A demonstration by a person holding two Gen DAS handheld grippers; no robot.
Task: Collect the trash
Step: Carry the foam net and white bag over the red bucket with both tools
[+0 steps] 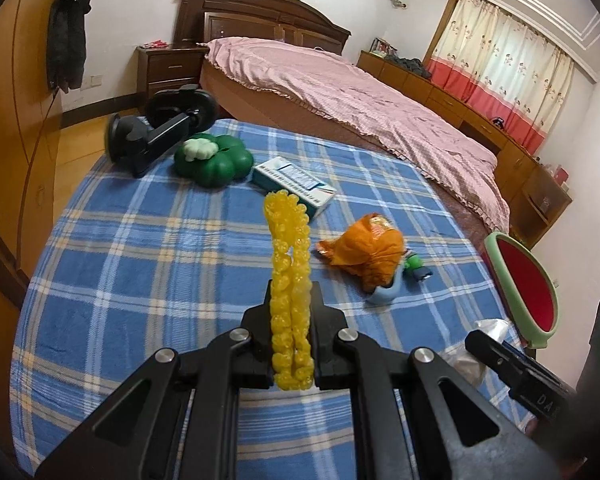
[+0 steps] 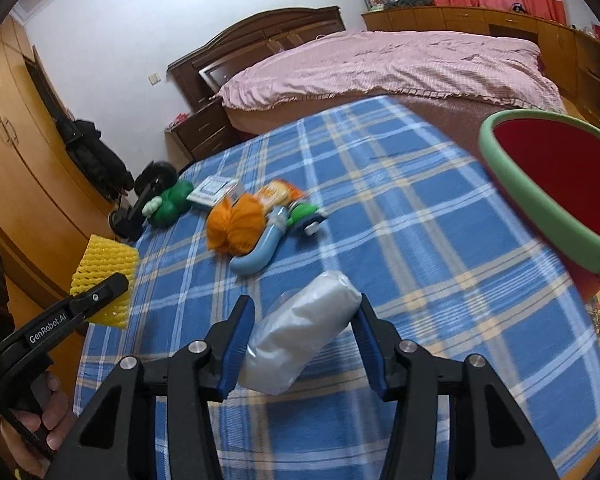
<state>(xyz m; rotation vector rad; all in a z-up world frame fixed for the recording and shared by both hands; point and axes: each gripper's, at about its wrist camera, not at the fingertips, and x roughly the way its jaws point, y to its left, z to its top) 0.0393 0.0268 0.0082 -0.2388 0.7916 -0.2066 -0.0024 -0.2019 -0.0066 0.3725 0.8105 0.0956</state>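
My left gripper (image 1: 291, 294) is shut on a yellow foam fruit net (image 1: 290, 264) that stands up between its jaws, above the blue plaid cloth (image 1: 140, 260). The right wrist view shows the same net (image 2: 104, 268) at the left, with a hand on that gripper's handle. My right gripper (image 2: 304, 303) is shut on a white crumpled plastic bag (image 2: 300, 336); both blue pads (image 2: 234, 350) press on its sides. A bin with a green rim (image 2: 516, 204) and a red inside stands to the right of the bag, also in the left wrist view (image 1: 500, 272).
On the cloth lie an orange crumpled wrapper (image 1: 364, 252), a pale blue curved piece (image 2: 260, 256), a small green toy (image 1: 416, 266), a teal box (image 1: 296, 184), a green clover-shaped box (image 1: 212, 160) and a black holder (image 1: 152, 136). A pink-covered bed (image 1: 340, 92) stands behind.
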